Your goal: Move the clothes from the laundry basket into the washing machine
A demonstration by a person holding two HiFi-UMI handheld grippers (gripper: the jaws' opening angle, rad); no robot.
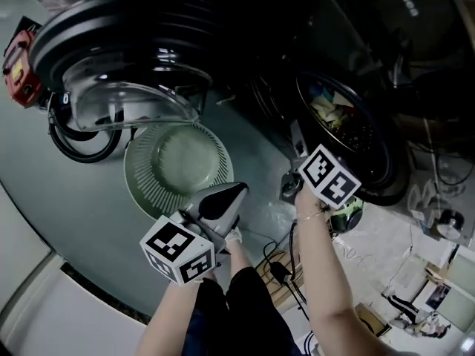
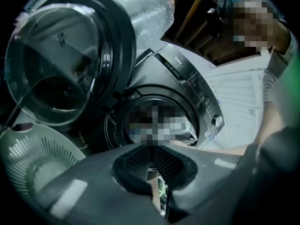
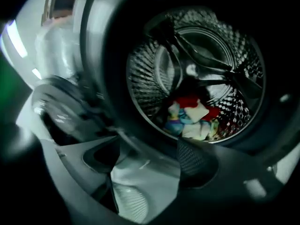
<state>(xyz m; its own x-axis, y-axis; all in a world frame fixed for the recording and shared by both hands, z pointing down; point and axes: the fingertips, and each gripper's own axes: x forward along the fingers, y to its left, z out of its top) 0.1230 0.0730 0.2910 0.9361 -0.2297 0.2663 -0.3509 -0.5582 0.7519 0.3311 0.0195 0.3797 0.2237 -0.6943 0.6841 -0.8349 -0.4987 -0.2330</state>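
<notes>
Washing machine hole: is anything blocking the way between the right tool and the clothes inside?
Nothing visible is. The door is swung wide open, over by the basket. The right tool, open and empty, looks straight into the drum at the clothes.

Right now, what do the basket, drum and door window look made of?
Basket: pale green plastic, matte; moulded slots all round the wall.
Drum: bare metal, likely stainless; shiny, punched with rows of small holes.
Door window: clear glossy bowl with bright highlights; glass or plastic, can't tell.
</notes>
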